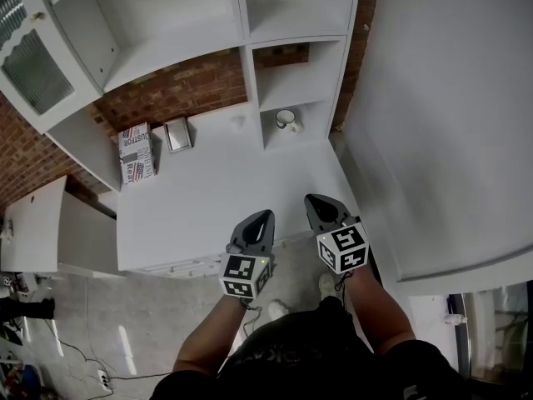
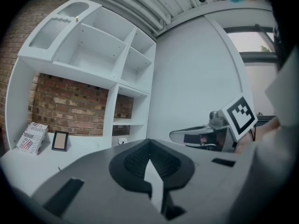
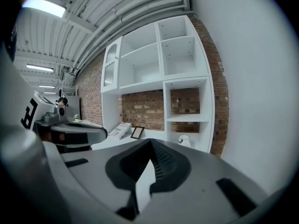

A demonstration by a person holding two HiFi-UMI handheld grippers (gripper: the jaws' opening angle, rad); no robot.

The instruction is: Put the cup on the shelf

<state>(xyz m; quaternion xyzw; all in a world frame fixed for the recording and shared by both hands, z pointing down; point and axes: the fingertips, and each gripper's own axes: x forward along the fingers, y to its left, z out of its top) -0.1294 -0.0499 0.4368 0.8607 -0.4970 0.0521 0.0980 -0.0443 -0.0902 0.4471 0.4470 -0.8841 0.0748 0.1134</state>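
Cup [image 1: 286, 119] stands in the shelf [image 1: 301, 100] at the desk's [image 1: 208, 190] far right corner. Left hand-held gripper [image 1: 265, 216] and right hand-held gripper [image 1: 311, 199] are clenched, empty; I judge both should stay clear.

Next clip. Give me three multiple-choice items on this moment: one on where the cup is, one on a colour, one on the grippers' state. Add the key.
1. Where is the cup?
A. in the topmost compartment
B. in the lowest compartment of the narrow right column of the shelf unit
C. between the left gripper's jaws

2. What colour is the shelf unit?
A. black
B. green
C. white

3. How do the left gripper and the right gripper stand?
A. both shut, nothing held
B. both wide open
C. right one shut on the cup

Key:
1 B: the head view shows the cup standing alone in that compartment.
2 C: its panels are white against the red brick wall.
3 A: each gripper view shows its jaws together with nothing between them.
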